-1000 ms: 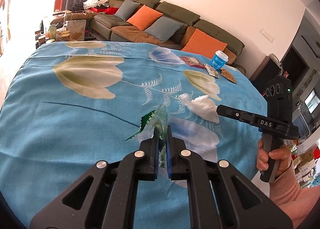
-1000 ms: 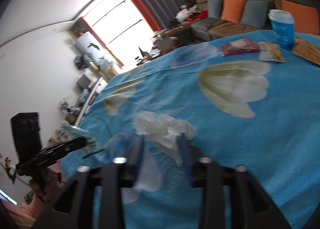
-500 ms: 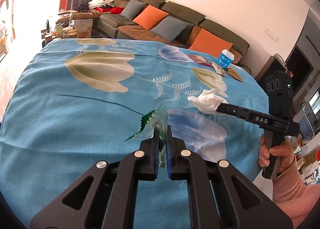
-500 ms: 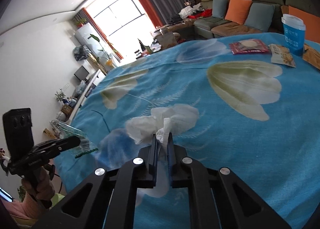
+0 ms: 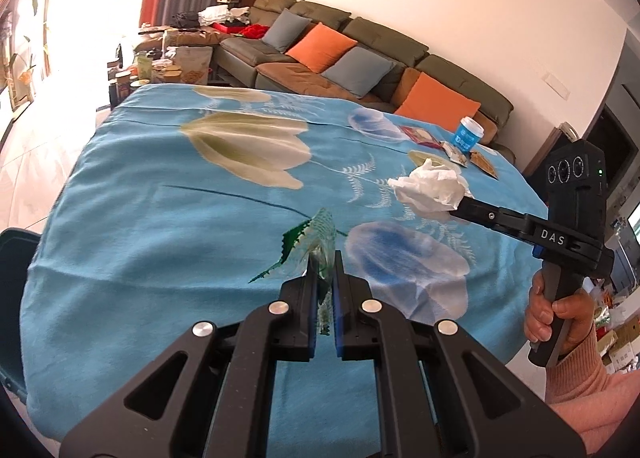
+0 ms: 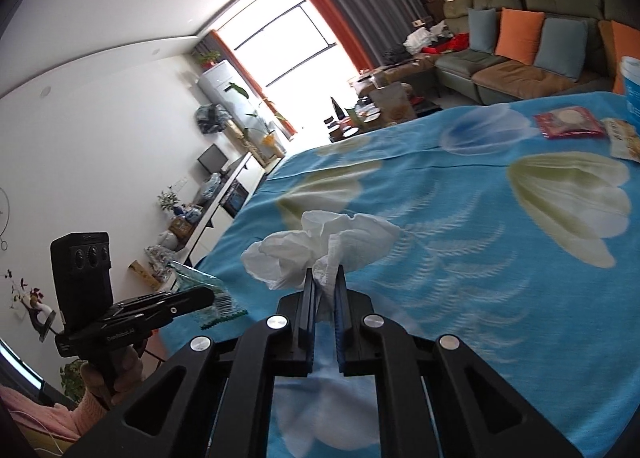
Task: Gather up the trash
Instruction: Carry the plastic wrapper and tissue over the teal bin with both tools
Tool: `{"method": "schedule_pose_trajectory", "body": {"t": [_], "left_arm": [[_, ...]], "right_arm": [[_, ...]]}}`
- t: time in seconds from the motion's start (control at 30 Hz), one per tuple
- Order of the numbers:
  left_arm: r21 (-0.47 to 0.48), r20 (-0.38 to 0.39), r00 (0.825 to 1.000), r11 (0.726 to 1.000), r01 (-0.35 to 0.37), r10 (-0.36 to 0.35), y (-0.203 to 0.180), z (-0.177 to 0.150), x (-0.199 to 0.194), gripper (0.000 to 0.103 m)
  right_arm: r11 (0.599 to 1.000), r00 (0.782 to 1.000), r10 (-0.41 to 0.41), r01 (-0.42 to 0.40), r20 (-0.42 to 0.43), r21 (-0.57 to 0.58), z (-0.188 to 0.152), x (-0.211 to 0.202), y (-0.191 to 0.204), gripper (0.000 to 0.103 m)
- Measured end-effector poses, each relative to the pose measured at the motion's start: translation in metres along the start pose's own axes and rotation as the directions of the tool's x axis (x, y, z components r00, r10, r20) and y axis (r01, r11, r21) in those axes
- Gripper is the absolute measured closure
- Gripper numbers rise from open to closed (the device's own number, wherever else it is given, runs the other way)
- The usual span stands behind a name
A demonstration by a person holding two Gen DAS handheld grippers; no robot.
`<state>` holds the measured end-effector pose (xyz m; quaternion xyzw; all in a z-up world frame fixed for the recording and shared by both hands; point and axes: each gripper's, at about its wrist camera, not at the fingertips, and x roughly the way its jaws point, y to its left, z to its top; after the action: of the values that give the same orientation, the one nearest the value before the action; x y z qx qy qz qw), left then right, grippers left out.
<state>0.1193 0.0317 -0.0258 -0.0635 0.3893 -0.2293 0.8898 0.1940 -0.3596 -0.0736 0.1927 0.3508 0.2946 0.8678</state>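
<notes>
My left gripper is shut on a clear plastic wrapper with green edges and holds it above the blue flowered tablecloth. My right gripper is shut on a crumpled white tissue, lifted off the cloth. The tissue also shows in the left wrist view at the tip of the right gripper. The wrapper and the left gripper show at the lower left of the right wrist view.
At the table's far right corner stand a blue paper cup, a red packet and snack wrappers. A dark bin rim sits beside the table's left edge. A sofa lies behind.
The right gripper closed on the tissue and lifted it off the cloth. Both grippers have risen and pulled back a little, the left still holding the wrapper.
</notes>
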Motion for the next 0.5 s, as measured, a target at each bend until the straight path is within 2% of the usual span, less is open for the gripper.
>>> {"method": "schedule_pose_trajectory", "body": {"t": [0.5], "left_arm": [[-0.059, 0.024, 0.997, 0.996, -0.068, 0.069, 0.034, -0.015, -0.031, 0.097]], "right_arm": [[0.995, 0.995, 0.081, -0.084, -0.052, -0.054, 0.0, 0.038, 0.046, 0.096]]}}
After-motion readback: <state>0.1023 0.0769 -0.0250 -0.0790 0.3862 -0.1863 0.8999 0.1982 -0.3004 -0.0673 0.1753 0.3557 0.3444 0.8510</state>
